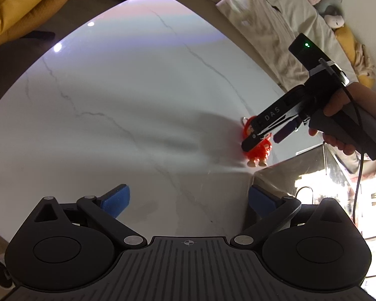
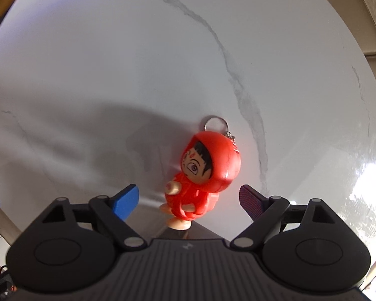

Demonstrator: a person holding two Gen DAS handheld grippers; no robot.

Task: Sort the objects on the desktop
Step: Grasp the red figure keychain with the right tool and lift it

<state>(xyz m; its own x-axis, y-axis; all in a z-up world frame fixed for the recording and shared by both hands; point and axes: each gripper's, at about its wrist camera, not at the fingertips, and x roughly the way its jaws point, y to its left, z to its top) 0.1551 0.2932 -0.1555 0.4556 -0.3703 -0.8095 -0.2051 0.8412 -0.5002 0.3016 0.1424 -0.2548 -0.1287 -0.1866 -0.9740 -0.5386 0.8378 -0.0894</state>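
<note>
A red hooded doll keychain [image 2: 203, 175] lies on the white marble table [image 2: 112, 62], its metal ring [image 2: 215, 123] pointing away. My right gripper [image 2: 189, 202] is open, its blue pads on either side of the doll's body without touching it. In the left wrist view the doll [image 1: 259, 150] lies near the table's right edge, partly under the right gripper [image 1: 262, 131]. My left gripper [image 1: 188, 198] is open and empty above the table [image 1: 125, 87], left of a clear box.
A clear plastic box [image 1: 300, 175] stands at the table's right edge, next to the doll. A sofa with a beige cover [image 1: 263, 12] and plush toys [image 1: 336, 17] lies beyond the table. A yellow cushion [image 1: 17, 2] is at the far left.
</note>
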